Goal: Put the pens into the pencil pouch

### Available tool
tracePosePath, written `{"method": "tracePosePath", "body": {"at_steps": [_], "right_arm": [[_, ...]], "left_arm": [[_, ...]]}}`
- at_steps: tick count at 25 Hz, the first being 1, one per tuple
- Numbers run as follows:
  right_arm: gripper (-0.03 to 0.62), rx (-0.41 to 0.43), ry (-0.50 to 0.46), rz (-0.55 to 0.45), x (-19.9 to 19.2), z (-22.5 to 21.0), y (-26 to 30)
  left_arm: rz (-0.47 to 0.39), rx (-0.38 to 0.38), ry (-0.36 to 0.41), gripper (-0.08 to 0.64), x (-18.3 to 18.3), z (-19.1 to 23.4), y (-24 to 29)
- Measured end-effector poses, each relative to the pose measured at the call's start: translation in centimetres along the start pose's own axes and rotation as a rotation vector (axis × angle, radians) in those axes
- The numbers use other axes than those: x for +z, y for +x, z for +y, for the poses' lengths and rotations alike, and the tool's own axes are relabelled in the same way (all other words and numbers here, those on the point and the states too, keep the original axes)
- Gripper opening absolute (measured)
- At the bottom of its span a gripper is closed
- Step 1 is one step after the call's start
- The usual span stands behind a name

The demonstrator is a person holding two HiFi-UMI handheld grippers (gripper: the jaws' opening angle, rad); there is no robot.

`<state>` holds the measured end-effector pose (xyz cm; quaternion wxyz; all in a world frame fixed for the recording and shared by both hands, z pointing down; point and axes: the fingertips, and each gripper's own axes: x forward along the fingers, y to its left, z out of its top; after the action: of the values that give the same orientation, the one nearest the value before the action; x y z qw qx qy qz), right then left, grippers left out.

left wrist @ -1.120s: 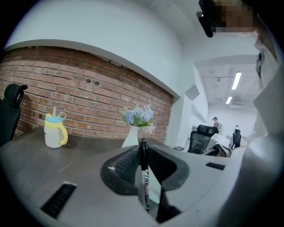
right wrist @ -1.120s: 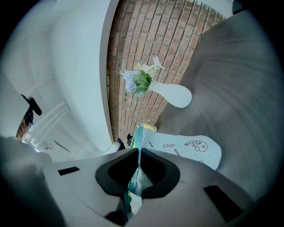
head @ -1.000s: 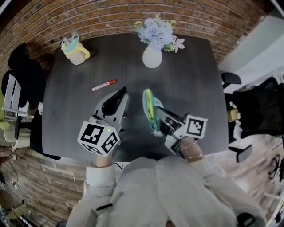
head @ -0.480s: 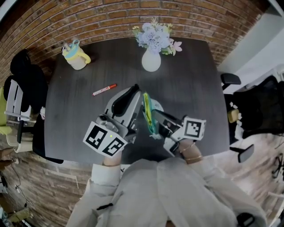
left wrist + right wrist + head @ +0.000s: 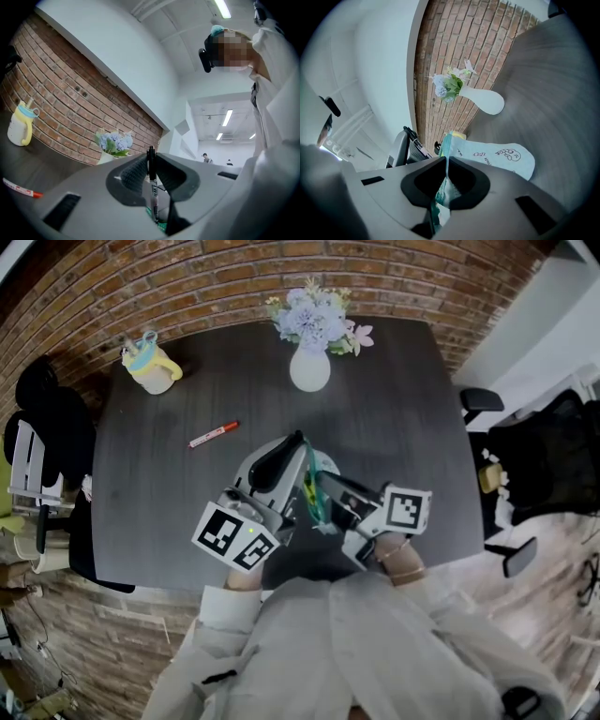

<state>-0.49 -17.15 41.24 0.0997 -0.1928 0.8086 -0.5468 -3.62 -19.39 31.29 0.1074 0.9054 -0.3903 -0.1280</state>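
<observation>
My left gripper [image 5: 151,169] is shut on a black pen [image 5: 152,187] that stands upright between its pads. In the head view the left gripper [image 5: 299,441] sits just left of the pencil pouch [image 5: 310,493], almost touching it. The pouch is light blue with a green edge and small printed figures [image 5: 499,157]. It is held on edge above the dark table [image 5: 394,409]. My right gripper [image 5: 446,180] is shut on the pouch's zip edge, and in the head view the right gripper [image 5: 322,482] lies on the pouch's right side. A red pen [image 5: 214,434] lies on the table to the left.
A white vase of pale flowers [image 5: 309,369] stands at the table's back middle. A yellow mug [image 5: 150,367] with things in it stands at the back left. Black chairs [image 5: 52,427] flank the table, and a brick wall [image 5: 216,277] runs behind it.
My left gripper has moved right and slightly up with the black pen, from a gap beside the pouch to right against it. The right gripper and the pouch have stayed put.
</observation>
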Motion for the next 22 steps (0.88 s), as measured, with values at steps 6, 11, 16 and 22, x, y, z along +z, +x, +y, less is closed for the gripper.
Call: {"method": "tracePosePath", "body": {"at_steps": [6,11,16,22], "right_arm": [[0.021,-0.015,-0.001,-0.015,0.6,-0.4,-0.3],[0.021,-0.022,0.007,-0.024,0.8,-0.4,-0.3],[0.021,-0.018,0.007,-0.032,1.0,-0.4,-0.3],[0.021,-0.036,0.001,-0.039,1.2,-0.9,-0.6]], "left_arm": [[0.087,-0.009,0.028,0.060,-2.5,0.1,-0.4],[0.164,-0.001,0.011,0.060,-4.4,0.4,-0.6],[0.187,0.012,0.007,0.060,-5.0,0.9,-1.0],[0.208,0.036,0.014,0.060,-5.1,2.5,-1.5]]}}
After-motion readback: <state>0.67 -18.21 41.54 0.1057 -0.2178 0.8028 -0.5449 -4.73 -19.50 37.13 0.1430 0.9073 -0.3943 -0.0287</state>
